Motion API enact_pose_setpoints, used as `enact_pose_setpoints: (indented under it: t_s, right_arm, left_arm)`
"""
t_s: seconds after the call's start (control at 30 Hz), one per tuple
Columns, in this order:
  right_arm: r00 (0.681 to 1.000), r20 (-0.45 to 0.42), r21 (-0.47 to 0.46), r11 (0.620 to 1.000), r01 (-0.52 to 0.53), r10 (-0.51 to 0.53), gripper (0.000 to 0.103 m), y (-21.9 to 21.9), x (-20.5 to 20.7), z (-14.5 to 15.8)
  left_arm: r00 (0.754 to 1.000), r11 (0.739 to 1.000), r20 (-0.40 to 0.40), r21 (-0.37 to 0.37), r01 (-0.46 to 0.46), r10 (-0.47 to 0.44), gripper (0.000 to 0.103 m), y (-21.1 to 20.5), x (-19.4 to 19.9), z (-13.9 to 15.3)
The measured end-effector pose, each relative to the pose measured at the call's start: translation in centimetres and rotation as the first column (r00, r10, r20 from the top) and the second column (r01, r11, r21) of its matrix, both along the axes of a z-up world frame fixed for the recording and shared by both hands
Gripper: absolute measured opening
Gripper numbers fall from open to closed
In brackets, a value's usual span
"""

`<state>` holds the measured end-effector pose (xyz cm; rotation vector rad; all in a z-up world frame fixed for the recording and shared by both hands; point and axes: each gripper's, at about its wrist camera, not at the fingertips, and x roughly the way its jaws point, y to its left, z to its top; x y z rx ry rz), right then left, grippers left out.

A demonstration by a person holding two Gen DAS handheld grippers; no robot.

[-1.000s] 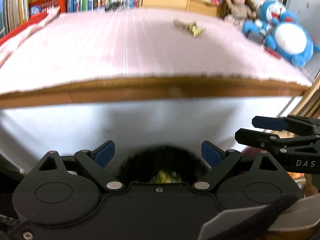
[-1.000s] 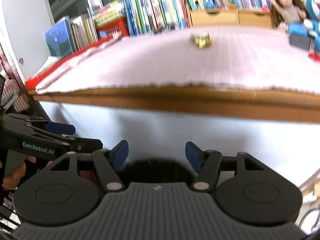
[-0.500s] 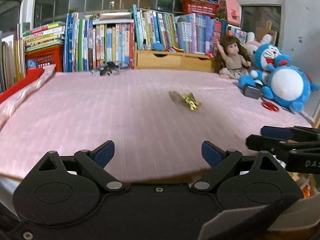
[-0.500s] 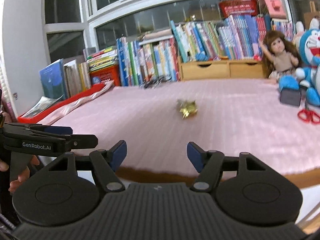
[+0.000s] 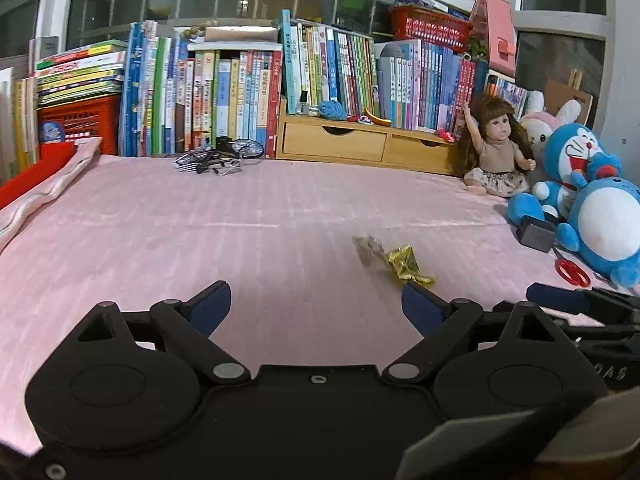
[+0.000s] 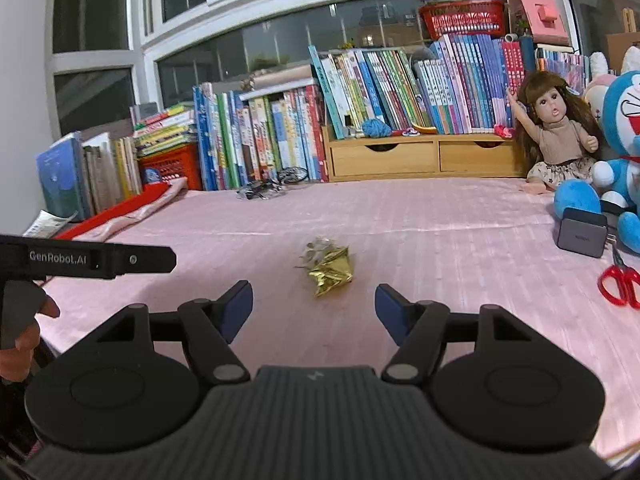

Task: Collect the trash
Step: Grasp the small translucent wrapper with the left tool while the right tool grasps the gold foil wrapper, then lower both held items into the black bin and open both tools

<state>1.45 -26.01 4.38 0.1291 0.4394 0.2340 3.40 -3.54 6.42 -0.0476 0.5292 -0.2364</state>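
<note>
A crumpled gold foil wrapper (image 5: 408, 266) (image 6: 331, 270) lies on the pink tablecloth (image 5: 200, 232) (image 6: 440, 232), with a scrap of clear crinkled wrapper (image 5: 366, 246) (image 6: 316, 249) touching its far side. My left gripper (image 5: 316, 304) is open above the cloth, nothing between its fingers; the gold wrapper sits just beyond its right fingertip. My right gripper (image 6: 314, 306) is open too, and the wrapper lies a short way ahead, in line with the gap. Each gripper shows at the edge of the other's view.
Red scissors (image 5: 573, 273) (image 6: 619, 285) and a grey charger block (image 5: 535, 234) (image 6: 581, 232) lie at the right by blue plush toys (image 5: 600, 216) and a doll (image 6: 560, 140). Books and a wooden drawer unit (image 5: 360, 142) line the back. A small model bicycle (image 5: 216, 158) lies there.
Both grippers rose from below the table's edge to above the cloth and moved toward the wrapper, which now lies much closer. Both stayed open.
</note>
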Motion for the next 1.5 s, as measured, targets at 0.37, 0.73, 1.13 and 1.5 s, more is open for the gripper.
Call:
enact_pose_setpoints:
  t_s: [0.37,0.73,1.13,1.5]
  right_arm:
    - [0.996,-0.091,-0.048,0.999,-0.011,0.006,0.079,1.3,6.6,-2.0]
    - [0.984,-0.177,-0.068,0.997,-0.021,0.009,0.056,2.6,11.7,-3.7]
    - [0.982,-0.163,-0.157,0.985,0.065,-0.091,0.037,1.2,8.7,-3.3]
    - [0.981,-0.161,-0.117,0.989,0.094,-0.113,0.038,-0.2,8.0,-3.2]
  left_arm:
    - [0.995,0.999,-0.099,-0.046,-0.012,0.007,0.082,-3.3,8.6,-1.7]
    - [0.98,0.996,-0.192,-0.064,-0.065,0.052,0.074,-5.7,14.9,-4.3]
    - [0.98,0.999,-0.196,-0.009,-0.045,0.043,0.069,-7.2,15.9,-6.5]
    - [0.984,0.998,-0.175,0.059,-0.019,0.029,0.015,-8.3,14.4,-6.1]
